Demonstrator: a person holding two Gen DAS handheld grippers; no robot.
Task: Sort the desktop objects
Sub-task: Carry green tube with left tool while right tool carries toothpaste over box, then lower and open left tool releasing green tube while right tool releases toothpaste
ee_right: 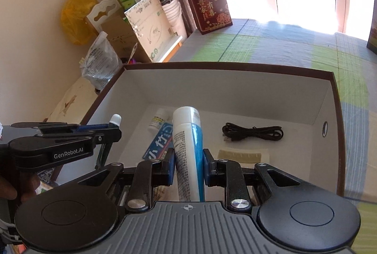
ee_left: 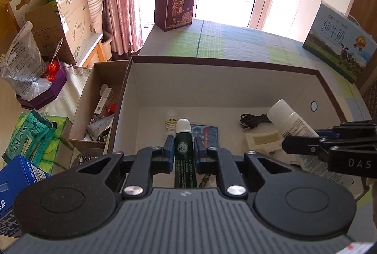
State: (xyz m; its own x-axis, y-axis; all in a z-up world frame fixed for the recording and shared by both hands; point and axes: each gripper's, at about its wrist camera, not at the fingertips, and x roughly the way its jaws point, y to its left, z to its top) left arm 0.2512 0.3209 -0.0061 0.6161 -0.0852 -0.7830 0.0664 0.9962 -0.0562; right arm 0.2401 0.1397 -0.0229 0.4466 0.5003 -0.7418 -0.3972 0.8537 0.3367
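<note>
Closest to my left camera, the left gripper (ee_left: 183,152) has its blue pads clamped on a dark green roll-on (ee_left: 184,147) with a white cap, which stands up between them. On my right camera the right gripper (ee_right: 188,165) is clamped the same way on a white and blue tube (ee_right: 188,143), cap end pointing away from me. Each gripper also shows at the edge of the other's view, so I see the two side by side, both held above the open box (ee_left: 223,79).

Below the left jaws, on the white floor of the box, lies a small white bottle (ee_left: 170,123) with a yellow label, and just beside it a blue packet (ee_left: 207,132). Further right in the box sits a coiled black cable (ee_right: 252,132), with a beige strip (ee_right: 240,155) nearer to me than the cable. The box has brown rims, and there is a round hole in its right wall.

The box rests on a checked cloth (ee_right: 282,46) of green, blue and grey. At the cloth's far edge stands a dark red carton (ee_left: 176,4), and at the right a milk carton (ee_left: 339,41). Left of the box is a brown box (ee_left: 99,100) full of odds and ends, with cardboard and bags piled beyond it.
</note>
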